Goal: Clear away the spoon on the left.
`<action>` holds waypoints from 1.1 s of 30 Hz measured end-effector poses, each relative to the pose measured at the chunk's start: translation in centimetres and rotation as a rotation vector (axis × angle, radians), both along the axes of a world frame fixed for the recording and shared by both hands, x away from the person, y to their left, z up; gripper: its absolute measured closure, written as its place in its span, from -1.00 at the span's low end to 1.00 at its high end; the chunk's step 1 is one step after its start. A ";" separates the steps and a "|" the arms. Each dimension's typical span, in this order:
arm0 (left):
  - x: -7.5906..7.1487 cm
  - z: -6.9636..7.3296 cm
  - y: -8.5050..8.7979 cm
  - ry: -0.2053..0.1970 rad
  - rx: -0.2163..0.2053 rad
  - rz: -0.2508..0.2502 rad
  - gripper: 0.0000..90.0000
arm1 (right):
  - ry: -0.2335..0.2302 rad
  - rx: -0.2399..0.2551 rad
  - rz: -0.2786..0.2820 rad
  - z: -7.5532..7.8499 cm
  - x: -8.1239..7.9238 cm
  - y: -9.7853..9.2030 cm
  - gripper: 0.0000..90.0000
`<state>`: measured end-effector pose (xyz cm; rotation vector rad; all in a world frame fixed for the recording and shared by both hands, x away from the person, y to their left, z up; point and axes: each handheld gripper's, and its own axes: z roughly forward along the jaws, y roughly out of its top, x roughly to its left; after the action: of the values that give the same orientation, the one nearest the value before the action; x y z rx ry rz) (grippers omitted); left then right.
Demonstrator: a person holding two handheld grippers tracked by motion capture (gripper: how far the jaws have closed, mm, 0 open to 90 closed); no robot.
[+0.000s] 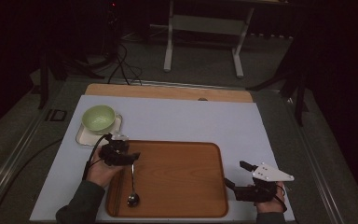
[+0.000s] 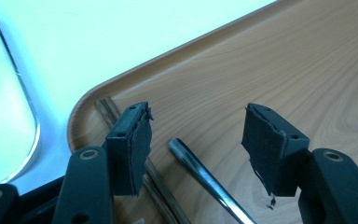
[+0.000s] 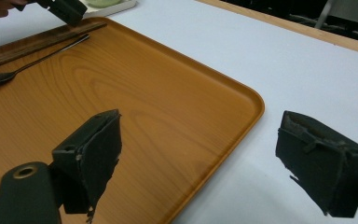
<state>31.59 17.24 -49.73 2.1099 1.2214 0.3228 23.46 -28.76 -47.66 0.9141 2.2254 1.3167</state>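
Note:
A wooden tray lies at the table's near side. On its left part rests a metal spoon, bowl end toward me, beside a pair of dark chopsticks along the left rim. My left gripper hovers over the spoon's handle end. In the left gripper view its jaws stand open. The spoon handle lies on the tray between them, untouched by either pad, with the chopsticks under the left jaw. My right gripper is open at the tray's right edge, holding nothing.
A green bowl sits on a white square plate just beyond the tray's far left corner. The white mat stretches behind and to the right of the tray. In the right gripper view the spoon and chopsticks lie far off.

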 end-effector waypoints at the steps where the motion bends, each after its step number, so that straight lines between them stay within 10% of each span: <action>1: 0.0 0.0 0.0 0.000 0.000 0.000 -0.06 | 0.000 0.000 0.000 0.0 0.0 0.0 -0.69; 33: 0.0 2.1 3.5 -0.090 -0.016 0.127 -0.14 | -0.010 0.004 -0.010 0.1 -0.1 -0.1 -0.69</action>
<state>31.60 20.77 -47.67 1.9869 1.3025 0.4585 23.36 -28.90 -47.56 0.9172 2.2086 1.3186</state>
